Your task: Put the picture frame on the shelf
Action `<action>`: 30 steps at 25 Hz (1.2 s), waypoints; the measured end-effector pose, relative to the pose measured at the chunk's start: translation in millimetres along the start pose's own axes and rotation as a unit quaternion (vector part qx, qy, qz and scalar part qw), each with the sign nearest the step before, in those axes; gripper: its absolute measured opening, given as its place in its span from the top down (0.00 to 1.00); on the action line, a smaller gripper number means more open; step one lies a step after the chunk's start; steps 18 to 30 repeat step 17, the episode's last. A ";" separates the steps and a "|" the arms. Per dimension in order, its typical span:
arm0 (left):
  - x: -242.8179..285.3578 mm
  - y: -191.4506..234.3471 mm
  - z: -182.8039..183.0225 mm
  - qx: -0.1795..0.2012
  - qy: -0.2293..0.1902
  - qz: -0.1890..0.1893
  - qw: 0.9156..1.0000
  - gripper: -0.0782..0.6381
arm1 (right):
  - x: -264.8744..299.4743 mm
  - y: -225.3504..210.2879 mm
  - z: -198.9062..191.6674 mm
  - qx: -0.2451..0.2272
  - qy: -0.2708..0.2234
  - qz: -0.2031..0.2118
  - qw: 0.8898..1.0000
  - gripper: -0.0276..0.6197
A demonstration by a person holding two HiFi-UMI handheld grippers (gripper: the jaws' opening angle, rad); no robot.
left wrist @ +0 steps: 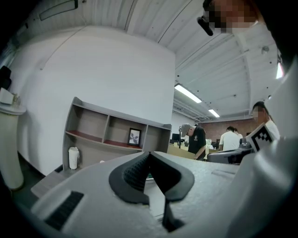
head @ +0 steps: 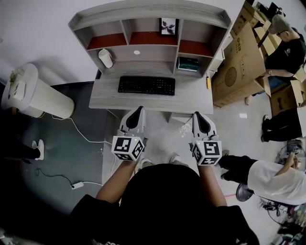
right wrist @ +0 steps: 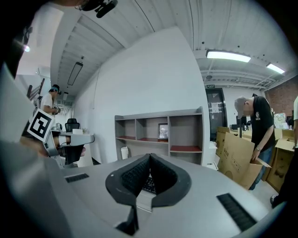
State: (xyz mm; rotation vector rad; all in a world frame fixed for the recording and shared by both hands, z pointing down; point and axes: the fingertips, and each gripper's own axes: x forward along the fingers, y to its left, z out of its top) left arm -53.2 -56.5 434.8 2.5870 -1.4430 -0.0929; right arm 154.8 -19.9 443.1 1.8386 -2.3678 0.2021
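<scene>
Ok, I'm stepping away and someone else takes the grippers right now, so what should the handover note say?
Left gripper: fingers shut, nothing between them, held short of the desk.
Right gripper: fingers shut and empty, level with the left one.
Picture frame: upright in the middle upper compartment of the shelf, at that compartment's right end.
Done: the frame appears placed; neither gripper touches it.
Left: probably nothing, beyond checking that it stands steady.

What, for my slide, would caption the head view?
Picture frame standing in the upper middle compartment of the shelf; left gripper and right gripper, jaws shut, held before the desk.
</scene>
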 end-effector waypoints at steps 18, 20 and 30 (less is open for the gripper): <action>17.2 -22.4 -12.7 0.020 0.011 0.030 0.999 0.87 | -7.0 -49.4 -6.0 0.003 -0.004 0.002 1.000 0.94; 17.2 -22.4 -12.7 0.020 0.011 0.030 0.999 0.87 | -7.0 -49.4 -6.0 0.003 -0.004 0.002 1.000 0.94; 17.2 -22.4 -12.7 0.020 0.011 0.030 0.999 0.87 | -7.0 -49.4 -6.0 0.003 -0.004 0.002 1.000 0.94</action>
